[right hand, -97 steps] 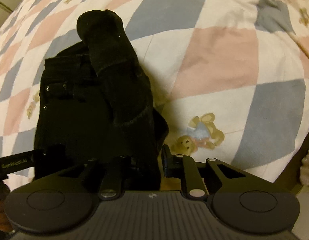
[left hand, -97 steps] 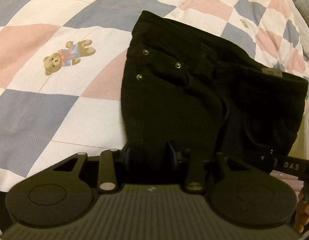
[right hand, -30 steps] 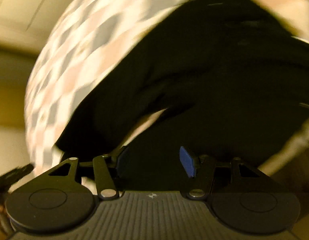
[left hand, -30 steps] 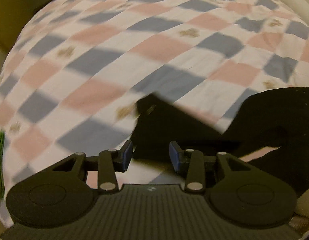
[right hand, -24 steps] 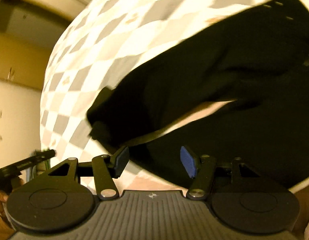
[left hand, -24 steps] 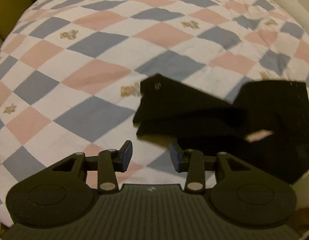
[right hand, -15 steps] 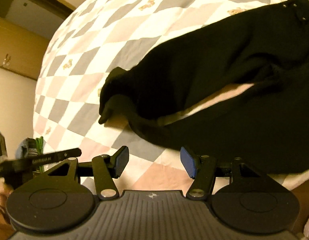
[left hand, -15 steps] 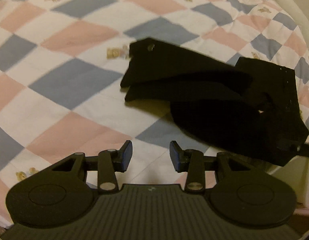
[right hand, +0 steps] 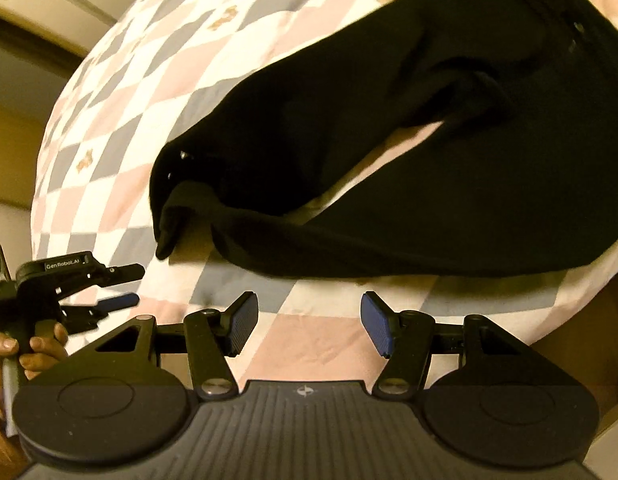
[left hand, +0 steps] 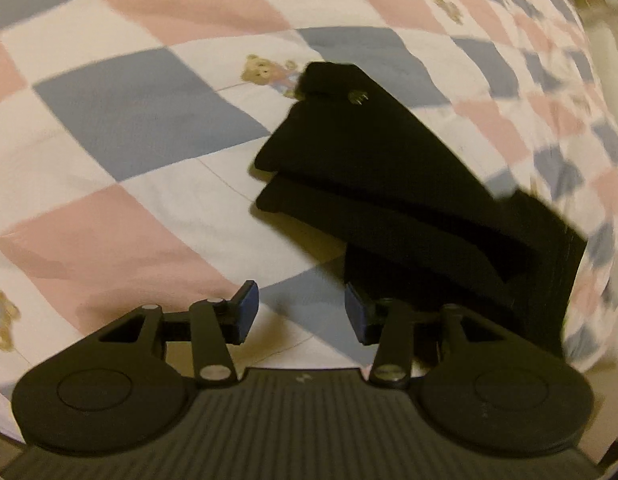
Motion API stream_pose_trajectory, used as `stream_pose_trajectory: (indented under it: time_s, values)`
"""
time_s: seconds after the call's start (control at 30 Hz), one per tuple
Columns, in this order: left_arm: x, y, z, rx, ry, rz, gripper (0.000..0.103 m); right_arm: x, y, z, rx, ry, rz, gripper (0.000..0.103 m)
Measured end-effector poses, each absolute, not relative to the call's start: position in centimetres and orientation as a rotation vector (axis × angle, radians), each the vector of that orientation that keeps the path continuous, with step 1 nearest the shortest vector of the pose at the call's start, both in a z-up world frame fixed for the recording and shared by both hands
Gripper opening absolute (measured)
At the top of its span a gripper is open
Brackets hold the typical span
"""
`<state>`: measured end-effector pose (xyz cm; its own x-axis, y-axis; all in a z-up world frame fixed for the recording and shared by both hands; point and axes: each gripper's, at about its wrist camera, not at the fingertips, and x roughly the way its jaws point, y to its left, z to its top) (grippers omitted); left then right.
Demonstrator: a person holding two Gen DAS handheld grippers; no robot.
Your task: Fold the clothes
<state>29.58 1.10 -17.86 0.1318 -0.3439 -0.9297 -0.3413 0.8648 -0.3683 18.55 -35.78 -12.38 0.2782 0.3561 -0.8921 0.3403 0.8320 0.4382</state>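
A pair of black trousers [left hand: 409, 196] lies spread on the checked quilt [left hand: 129, 152], its two legs running toward the upper left, one over the other. In the right wrist view the same trousers [right hand: 449, 152] fill the upper right, with a gap of quilt between the legs. My left gripper [left hand: 301, 314] hovers open just short of the lower leg, nothing between its fingers. My right gripper [right hand: 307, 326] is open too, above bare quilt in front of the trousers. The left gripper [right hand: 125, 284] also shows at the right view's left edge, held by a hand [right hand: 33, 350].
The quilt [right hand: 149, 80] has pink, blue and white squares with small teddy bear prints [left hand: 265, 72]. The bed's edge drops off at the right in the left wrist view and at the lower right in the right wrist view. A pale wall and wooden furniture lie beyond.
Earlier both grippers were at the folded trousers; since then the trousers have been spread out long on the quilt. Over the last second both open grippers moved in lower and closer to them.
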Motion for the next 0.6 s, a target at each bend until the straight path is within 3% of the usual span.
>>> stream_pose_trajectory:
  time_s: [0.2,0.5,0.53,0.6]
  values:
    - [30.6,1.8,-20.6,-0.788,1.463,0.124,0.046,18.9,-37.3,-13.3,0.719,1.302,-0.012,0.06]
    - [31.3,2.2,-24.8,-1.06,1.428,0.27,0.048,19.2,-36.2,-13.1,0.385,1.271,0.095,0.06]
    - [31.3,2.2,-25.0,-1.081,1.415,0.277,0.042,19.2,-35.9,-13.2,0.338,1.268,0.11,0.06]
    - [31.2,2.2,-25.0,-1.096,1.386,0.278,0.019,19.1,-35.0,-13.6,0.228,1.247,0.147,0.06]
